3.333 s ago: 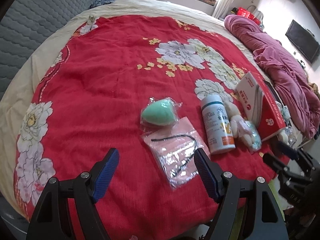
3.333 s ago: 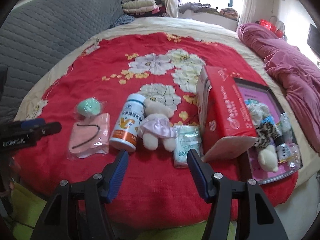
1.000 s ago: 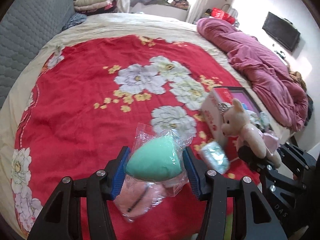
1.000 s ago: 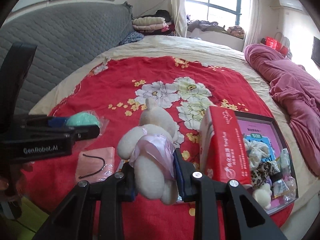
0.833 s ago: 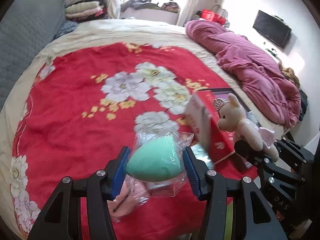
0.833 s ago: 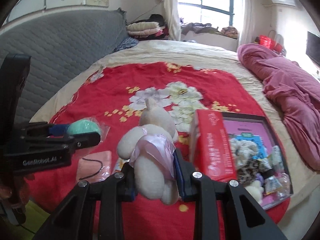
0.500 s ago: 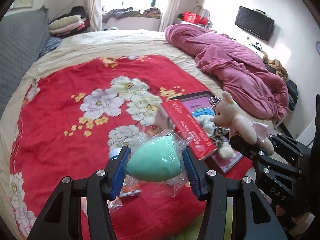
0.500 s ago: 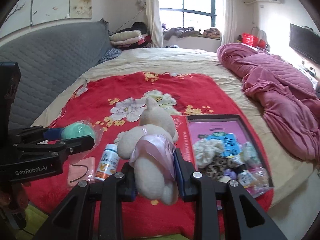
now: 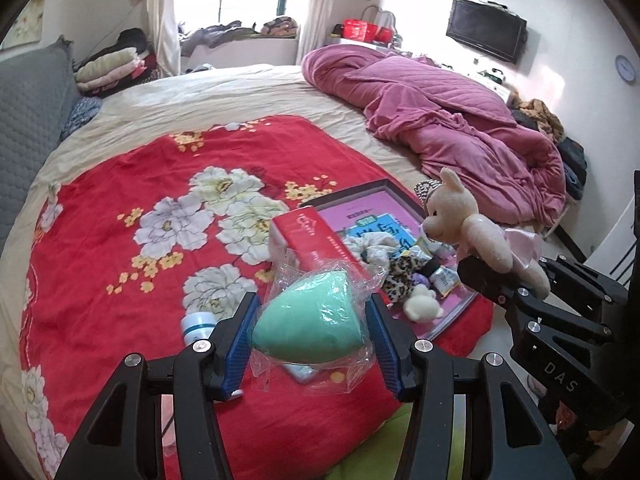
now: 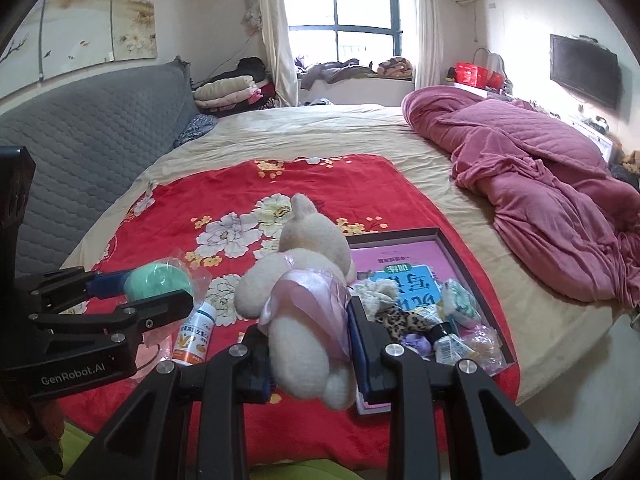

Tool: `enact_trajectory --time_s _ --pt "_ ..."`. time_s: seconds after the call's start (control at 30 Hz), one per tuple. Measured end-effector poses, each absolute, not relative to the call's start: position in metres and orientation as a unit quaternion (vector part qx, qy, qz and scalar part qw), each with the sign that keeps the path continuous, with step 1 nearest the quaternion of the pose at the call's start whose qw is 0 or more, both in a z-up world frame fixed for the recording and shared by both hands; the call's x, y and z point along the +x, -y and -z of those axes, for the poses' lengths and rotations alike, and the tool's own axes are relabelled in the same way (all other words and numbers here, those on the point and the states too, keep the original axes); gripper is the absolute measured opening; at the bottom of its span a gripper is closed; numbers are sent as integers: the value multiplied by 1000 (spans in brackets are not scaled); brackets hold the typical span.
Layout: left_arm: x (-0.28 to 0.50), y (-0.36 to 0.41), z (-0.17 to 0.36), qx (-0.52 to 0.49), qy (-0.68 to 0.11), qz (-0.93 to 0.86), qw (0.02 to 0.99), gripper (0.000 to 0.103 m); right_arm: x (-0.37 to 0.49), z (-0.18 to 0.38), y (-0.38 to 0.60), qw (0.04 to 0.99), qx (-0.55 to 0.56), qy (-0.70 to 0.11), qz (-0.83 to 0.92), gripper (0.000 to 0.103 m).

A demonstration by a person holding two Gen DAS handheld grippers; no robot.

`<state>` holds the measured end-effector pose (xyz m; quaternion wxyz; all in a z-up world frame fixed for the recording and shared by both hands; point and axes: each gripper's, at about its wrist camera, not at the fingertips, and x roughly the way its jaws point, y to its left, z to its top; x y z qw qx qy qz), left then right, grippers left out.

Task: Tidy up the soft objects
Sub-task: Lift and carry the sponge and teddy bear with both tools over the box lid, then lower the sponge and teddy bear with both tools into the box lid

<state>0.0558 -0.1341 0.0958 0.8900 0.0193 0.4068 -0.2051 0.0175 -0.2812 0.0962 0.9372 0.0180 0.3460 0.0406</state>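
Daylit bedroom, soft and even, through two fisheye lenses.
Light comes from the window [image 10: 342,12], which is blown out white. Shadows are faint. Straight lines bow towards the edges, corners fall to black vignette, and the near gripper frames look slightly soft.

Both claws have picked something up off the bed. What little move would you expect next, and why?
Probably carry both a little further over the open box and lower them. The left gripper is shut on the bagged green sponge, the right gripper on the plush bear, both held above the red blanket. The box already holds small soft things, so it looks like the collecting spot.
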Motion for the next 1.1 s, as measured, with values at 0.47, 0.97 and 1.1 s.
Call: enact_trajectory --time_s 0.47,0.97,1.1 --pt "73 198 -98 31 -410 226 883 56 21 -100 349 937 30 -347 -5 30" --pt "90 256 -66 56 -438 238 865 56 33 -95 401 935 39 -352 24 30" --pt "97 271 -48 63 -450 241 857 56 38 -87 414 933 40 -357 30 30"
